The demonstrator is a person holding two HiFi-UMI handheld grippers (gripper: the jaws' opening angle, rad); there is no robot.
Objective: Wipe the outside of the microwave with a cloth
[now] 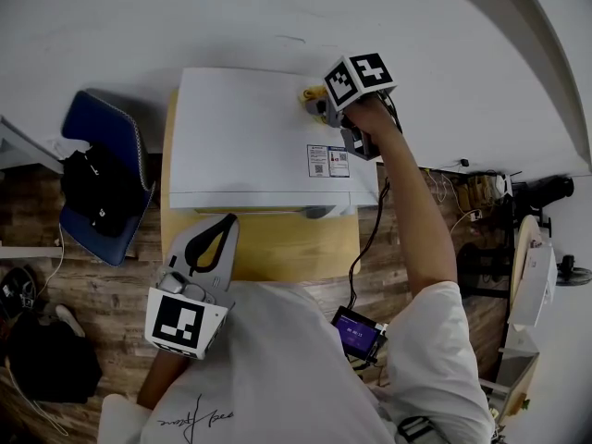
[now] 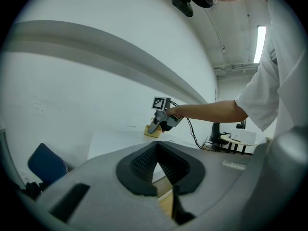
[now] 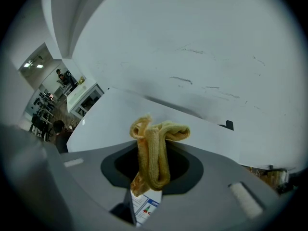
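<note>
right gripper (image 1: 320, 104) is clamped tight on the cloth (image 3: 153, 150), a yellow knit strip folded double and pinched mid-length, jaws closed down to the fabric's thickness

cloth's long axis runs along the jaws: the folded end sticks out past the tips and flops over to the right in the right gripper view, the loose tail hangs back between the pads

cloth sits at the back right corner of the microwave (image 1: 250, 137) top, close to the wall; the left gripper view shows it resting on the white panel, contact looks real but light

key relation: nearly all of the top lies to the person's left of the cloth and forward toward them, label sticker (image 1: 328, 161) just in front of it. Next stroke probably sweeps left along the back edge or pulls forward; front and sides not yet reachable from this pose

left gripper (image 1: 225, 222) has jaws fully together, nothing between them, parked low by the person's torso over the wooden table (image 1: 268, 248), well apart from the cloth. Right is clearly the working one
</note>
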